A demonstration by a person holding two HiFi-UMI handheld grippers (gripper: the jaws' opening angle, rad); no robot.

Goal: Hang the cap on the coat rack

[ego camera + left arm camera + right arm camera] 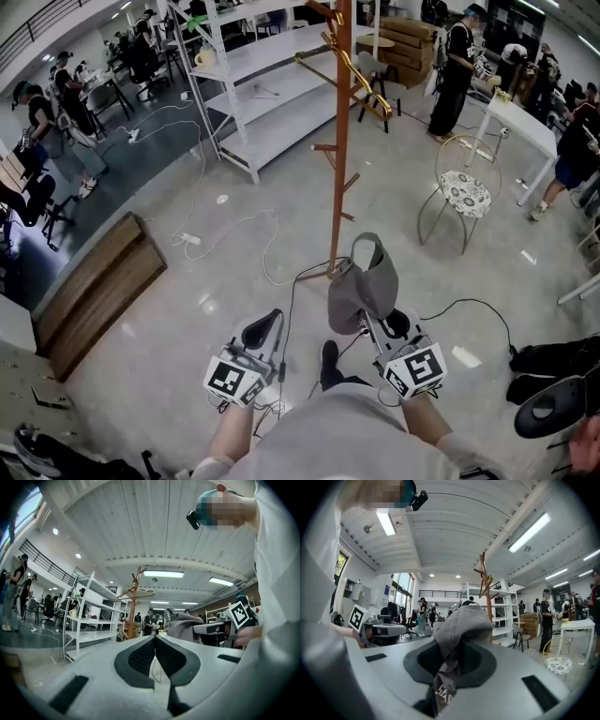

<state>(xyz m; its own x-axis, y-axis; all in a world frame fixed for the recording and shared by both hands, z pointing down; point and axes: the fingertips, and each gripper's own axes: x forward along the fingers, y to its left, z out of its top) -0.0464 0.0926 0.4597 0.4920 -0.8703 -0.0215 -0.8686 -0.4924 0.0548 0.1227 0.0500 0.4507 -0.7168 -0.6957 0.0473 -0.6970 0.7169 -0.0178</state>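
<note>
The grey cap (364, 286) hangs upright from my right gripper (366, 321), whose jaws are shut on the cap's fabric at its lower edge. In the right gripper view the cap (461, 625) bulges up between the pads of the gripper (451, 667) and hides the jaw tips. The orange-brown coat rack (341, 141) stands just beyond the cap, its pegs higher up the pole; it also shows as the coat rack (486, 590) behind the cap. My left gripper (262, 330) is held lower left, shut with nothing in it; its pads (140, 656) meet at the tip.
A gold hanger (361, 75) hangs on the rack. White shelving (272, 89) stands behind it, a wire chair (464, 192) to the right, a white table (520, 122) beyond. A wooden bench (94, 291) lies left. Cables (234, 234) trail over the floor. People stand around the room.
</note>
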